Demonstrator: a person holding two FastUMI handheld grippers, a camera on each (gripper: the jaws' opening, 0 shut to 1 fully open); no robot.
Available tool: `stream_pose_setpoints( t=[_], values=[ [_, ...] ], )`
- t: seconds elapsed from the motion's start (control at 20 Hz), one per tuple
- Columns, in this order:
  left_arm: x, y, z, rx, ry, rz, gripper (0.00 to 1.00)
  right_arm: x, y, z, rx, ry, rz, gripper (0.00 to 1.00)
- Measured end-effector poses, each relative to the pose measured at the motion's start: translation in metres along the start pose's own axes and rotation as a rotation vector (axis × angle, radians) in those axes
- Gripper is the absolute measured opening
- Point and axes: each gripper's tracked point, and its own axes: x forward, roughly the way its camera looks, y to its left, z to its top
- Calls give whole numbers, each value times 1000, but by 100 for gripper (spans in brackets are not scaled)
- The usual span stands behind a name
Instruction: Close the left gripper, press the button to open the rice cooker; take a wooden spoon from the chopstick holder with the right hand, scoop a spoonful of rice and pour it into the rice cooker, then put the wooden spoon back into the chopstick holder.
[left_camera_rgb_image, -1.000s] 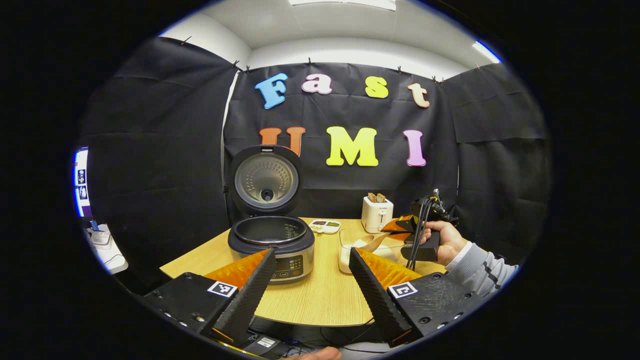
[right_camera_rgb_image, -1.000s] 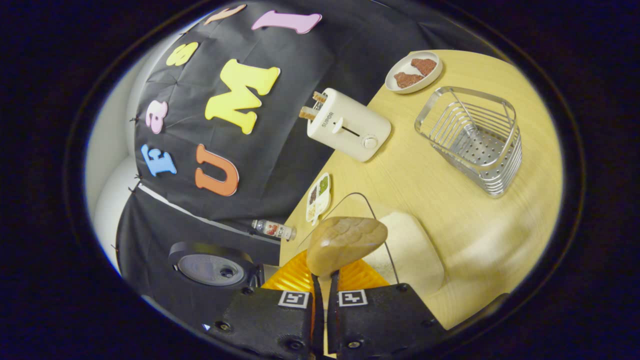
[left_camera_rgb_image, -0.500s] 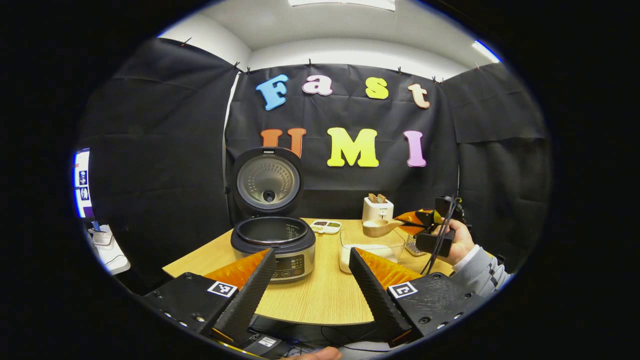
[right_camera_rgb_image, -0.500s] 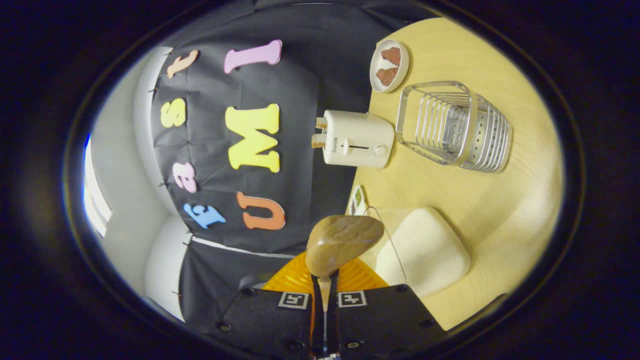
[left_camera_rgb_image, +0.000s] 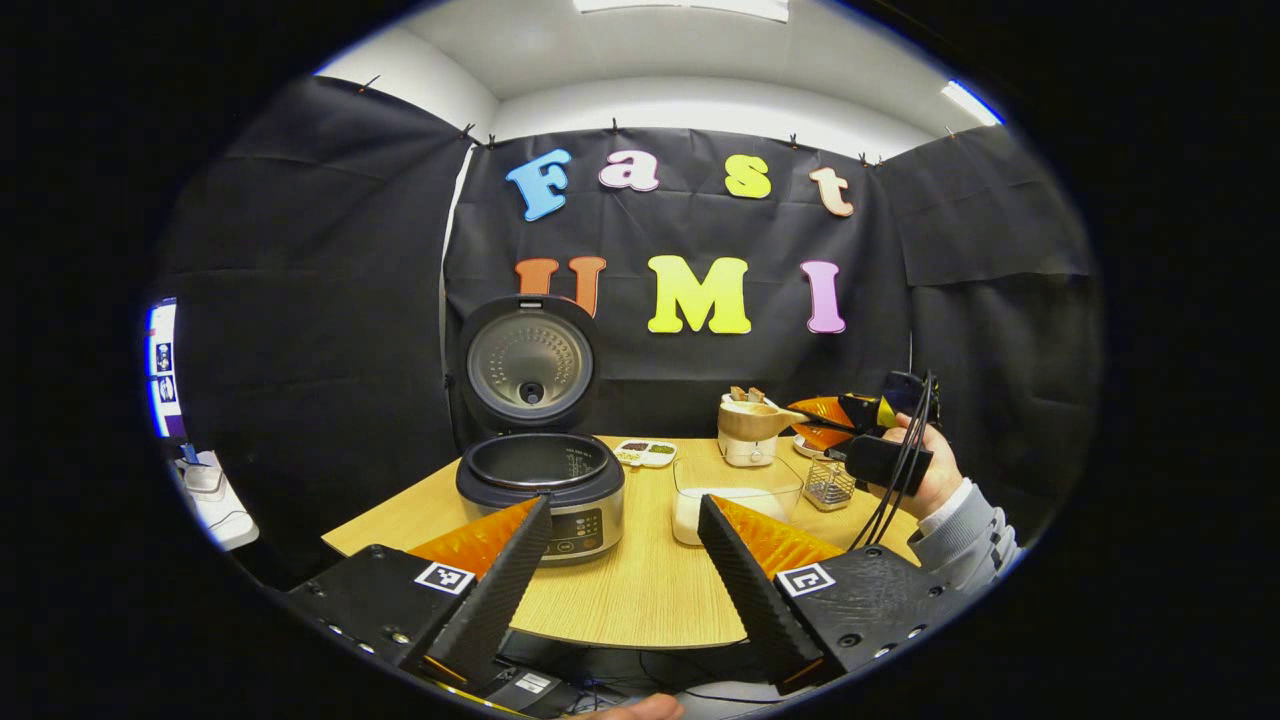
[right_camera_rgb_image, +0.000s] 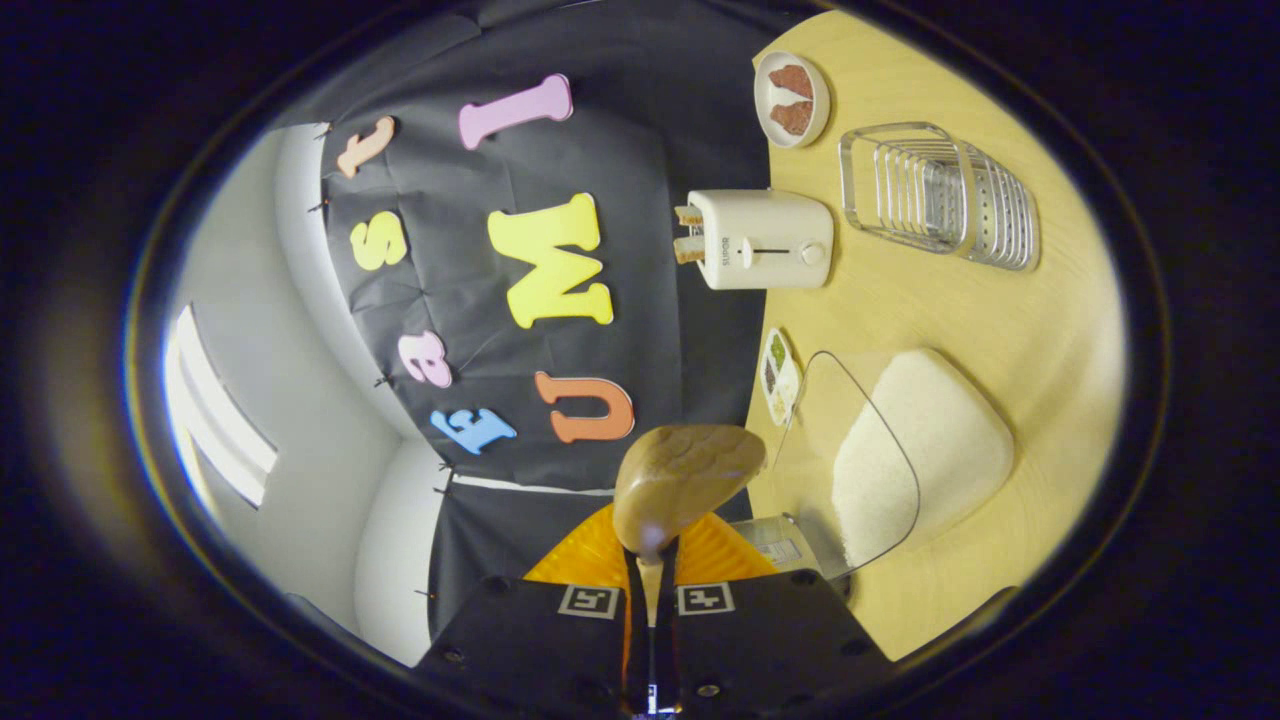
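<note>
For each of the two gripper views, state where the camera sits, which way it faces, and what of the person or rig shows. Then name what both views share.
Left gripper view: rides the left gripper, level, facing the open rice cooker; shows its parted fingers, plus the hand holding the right gripper.
Right gripper view: rides the right gripper, rolled sideways over the table; fingers clamp the wooden spoon.
Shared: toaster, rice container, spoon.

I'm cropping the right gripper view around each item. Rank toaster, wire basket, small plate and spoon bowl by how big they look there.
1. Wire basket
2. Toaster and spoon bowl: look alike; the spoon is much nearer the camera.
3. Small plate
</note>
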Motion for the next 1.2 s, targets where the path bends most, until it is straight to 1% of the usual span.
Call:
stream_pose_setpoints(
  t=[0.3,0.6,0.7,0.8,0.95,1.2],
  values=[
    [-12,18,4,-7,-16,21,94,18,27,-35,-58,40,3,7],
    [-33,50,8,-35,-39,61,94,55,44,-85,-100,87,-9,8],
    [-38,62,6,-47,-41,78,94,67,46,-103,-123,102,-26,8],
    [-42,74,4,-59,-40,96,95,84,47,-122,-163,123,-49,8],
    [-53,87,1,-70,-39,111,94,109,49,-148,-233,147,-61,7],
    [-61,103,-1,-63,-44,134,95,146,36,-186,-397,163,-126,8]
  ],
)
